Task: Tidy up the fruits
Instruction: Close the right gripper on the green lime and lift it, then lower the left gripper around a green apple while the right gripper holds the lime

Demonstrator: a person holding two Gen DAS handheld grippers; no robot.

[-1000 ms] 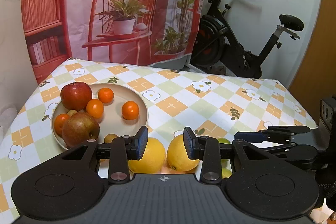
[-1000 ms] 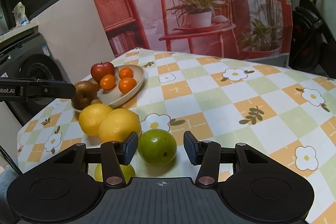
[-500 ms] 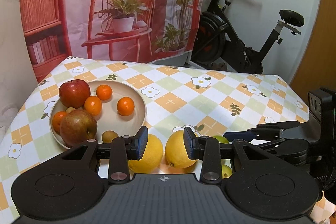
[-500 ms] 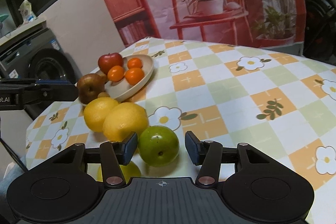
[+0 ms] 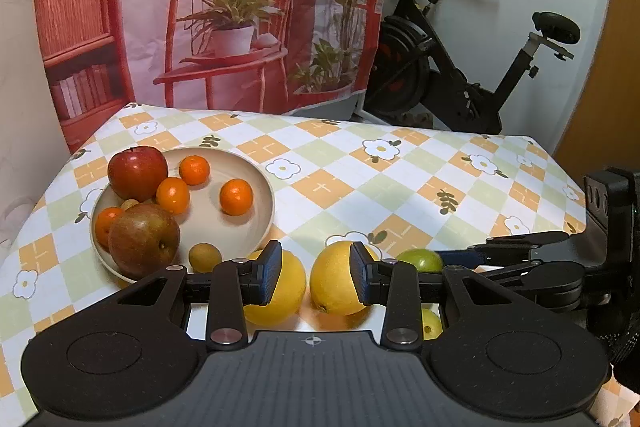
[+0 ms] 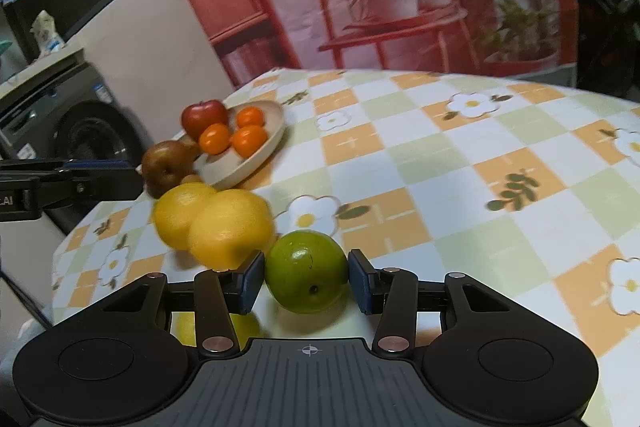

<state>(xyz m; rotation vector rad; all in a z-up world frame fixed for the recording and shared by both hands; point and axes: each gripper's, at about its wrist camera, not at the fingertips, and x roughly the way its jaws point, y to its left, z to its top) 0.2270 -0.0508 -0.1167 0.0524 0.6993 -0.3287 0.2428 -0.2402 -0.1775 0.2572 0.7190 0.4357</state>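
At the left of the checked tablecloth (image 5: pixel 400 187), a beige plate (image 5: pixel 256 211) carries two apples, small oranges and a little brown fruit. Just before its rim hovers the left gripper (image 5: pixel 312 277), its jaws parted with nothing between them, above the gap separating two yellow citrus fruits (image 5: pixel 340 283) that lie side by side. Farther right, the right gripper (image 6: pixel 306 279) is closing around a green fruit (image 6: pixel 306 271) resting on the cloth beside the citrus, the left pad touching its side, the right just beside it.
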